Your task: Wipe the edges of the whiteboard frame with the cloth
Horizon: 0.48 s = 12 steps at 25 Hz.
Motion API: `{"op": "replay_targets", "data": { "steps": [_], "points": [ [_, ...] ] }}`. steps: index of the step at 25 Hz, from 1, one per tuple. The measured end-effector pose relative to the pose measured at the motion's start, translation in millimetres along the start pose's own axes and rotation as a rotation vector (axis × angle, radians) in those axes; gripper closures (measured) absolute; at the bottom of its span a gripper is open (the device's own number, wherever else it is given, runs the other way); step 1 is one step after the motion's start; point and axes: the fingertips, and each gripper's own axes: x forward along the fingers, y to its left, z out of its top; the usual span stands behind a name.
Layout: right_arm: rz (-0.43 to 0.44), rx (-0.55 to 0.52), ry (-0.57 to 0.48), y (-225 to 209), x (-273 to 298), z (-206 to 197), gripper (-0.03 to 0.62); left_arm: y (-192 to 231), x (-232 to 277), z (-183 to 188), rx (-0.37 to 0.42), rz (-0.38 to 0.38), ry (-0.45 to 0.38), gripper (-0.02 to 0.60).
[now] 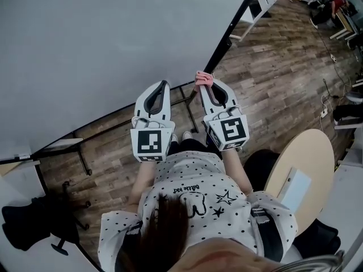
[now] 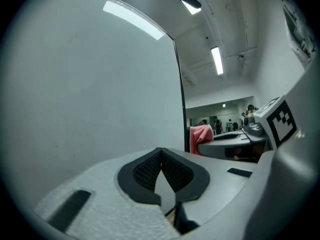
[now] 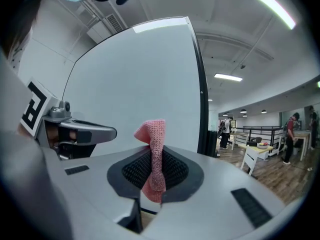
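Observation:
The whiteboard [image 1: 102, 44] fills the upper left of the head view, with its black frame [image 1: 232, 27] running down the right side and along the bottom. A pink knitted cloth [image 1: 203, 78] is pinched in my right gripper [image 1: 204, 85], which is shut on it just short of the frame's lower corner. In the right gripper view the cloth [image 3: 154, 154] stands up between the jaws, with the board [image 3: 135, 79] and its frame [image 3: 202, 94] behind. My left gripper [image 1: 163, 85] sits beside it on the left, shut and empty, pointing at the board [image 2: 90, 84].
A round beige table [image 1: 300, 169] with a white sheet on it is at my right. A black chair base [image 1: 34, 225] lies at the lower left. The whiteboard stand's legs [image 1: 85, 163] rest on the wooden floor. A white table [image 3: 255, 156] and people stand far off.

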Motion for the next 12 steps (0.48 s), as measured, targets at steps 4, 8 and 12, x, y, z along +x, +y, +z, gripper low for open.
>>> {"op": "replay_targets", "data": {
  "steps": [4, 8, 12],
  "points": [
    [-0.001, -0.082, -0.06, -25, 5, 37, 0.559, -9, 19, 10, 0.01, -0.015, 0.025, 0.566],
    [-0.042, -0.121, -0.152, -53, -1, 86, 0.56, -22, 31, 19, 0.008, -0.049, 0.015, 0.566],
    [-0.095, -0.163, -0.213, -76, -7, 133, 0.56, -38, 39, 26, 0.005, -0.101, 0.006, 0.566]
  ]
}}
